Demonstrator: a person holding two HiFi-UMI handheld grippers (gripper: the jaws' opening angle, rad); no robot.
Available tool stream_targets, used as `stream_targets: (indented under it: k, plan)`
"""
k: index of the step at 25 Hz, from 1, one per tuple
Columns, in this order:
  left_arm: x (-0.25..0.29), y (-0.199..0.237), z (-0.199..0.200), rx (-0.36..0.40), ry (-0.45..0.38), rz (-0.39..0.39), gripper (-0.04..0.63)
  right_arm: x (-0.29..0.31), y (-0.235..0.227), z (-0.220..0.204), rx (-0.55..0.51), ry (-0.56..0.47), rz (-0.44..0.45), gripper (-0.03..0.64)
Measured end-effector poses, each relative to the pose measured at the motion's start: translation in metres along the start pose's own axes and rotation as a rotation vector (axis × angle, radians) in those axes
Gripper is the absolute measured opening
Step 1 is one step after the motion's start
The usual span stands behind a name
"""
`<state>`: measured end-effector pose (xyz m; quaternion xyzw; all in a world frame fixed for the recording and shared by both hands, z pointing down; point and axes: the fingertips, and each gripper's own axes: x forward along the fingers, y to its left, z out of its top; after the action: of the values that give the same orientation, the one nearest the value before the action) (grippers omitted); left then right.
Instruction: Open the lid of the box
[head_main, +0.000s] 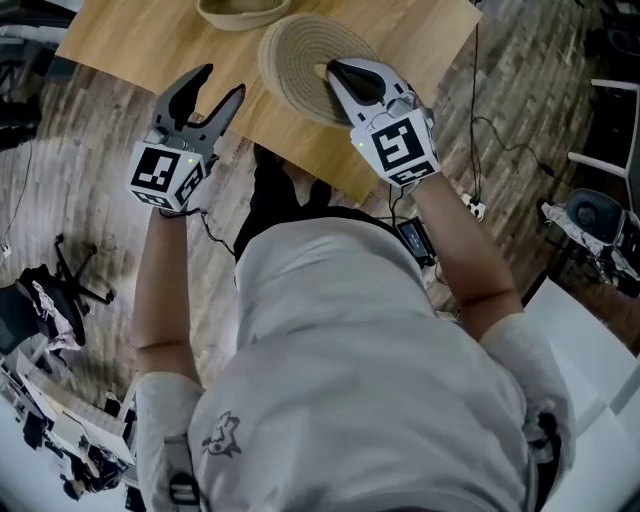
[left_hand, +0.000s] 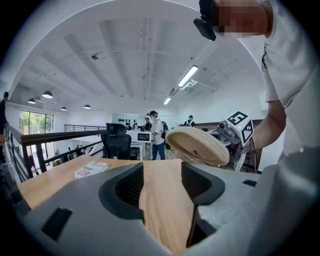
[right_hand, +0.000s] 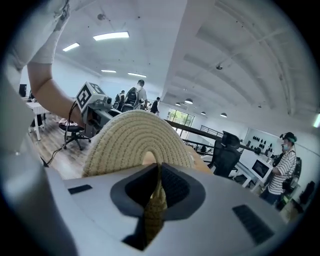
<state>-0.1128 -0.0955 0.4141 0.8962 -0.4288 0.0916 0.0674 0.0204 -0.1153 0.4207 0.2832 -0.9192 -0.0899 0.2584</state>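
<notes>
The right gripper (head_main: 336, 74) is clamped on the round, flat lid of coiled cream rope (head_main: 300, 58). In the right gripper view its jaws (right_hand: 157, 186) stand almost together, pinching a narrow piece of the lid's rope, and the coiled disc (right_hand: 135, 134) rises just beyond them. The left gripper view shows the lid (left_hand: 197, 145) at the right, tilted and held off the light wooden table (left_hand: 50, 186). In the head view the lid lies over the near right part of the table (head_main: 130, 40). It is apart from the shallow woven rope box (head_main: 240, 12), whose near rim alone shows at the far edge of the picture, just left of the lid. The left gripper (head_main: 222, 82) hangs over the table's near edge, left of the lid and touching neither it nor the box. Its dark jaws (left_hand: 162, 186) are spread, with only bare tabletop between them. A few printed leaflets (left_hand: 92, 169) lie on the far left of the table, and beyond it stands a black office chair (left_hand: 116, 142).
</notes>
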Motion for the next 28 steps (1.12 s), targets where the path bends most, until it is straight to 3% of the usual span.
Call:
stream_targets:
  k: [10, 17, 23, 28]
  plan:
    - [-0.032, -0.090, 0.026, -0.030, -0.067, 0.098, 0.149, -0.085, 0.023, 0.004, 0.093, -0.119, -0.002, 0.031]
    - [-0.065, -0.131, 0.043, -0.046, -0.094, 0.164, 0.017, -0.127, 0.039, 0.018, 0.107, -0.177, 0.028, 0.032]
    - [-0.090, -0.155, 0.055, -0.041, -0.092, 0.164, 0.008, -0.155, 0.056, 0.035, 0.107, -0.245, 0.054, 0.032]
    - [-0.118, -0.163, 0.053, -0.038, -0.086, 0.151, 0.008, -0.166, 0.076, 0.042, 0.125, -0.242, 0.040, 0.032]
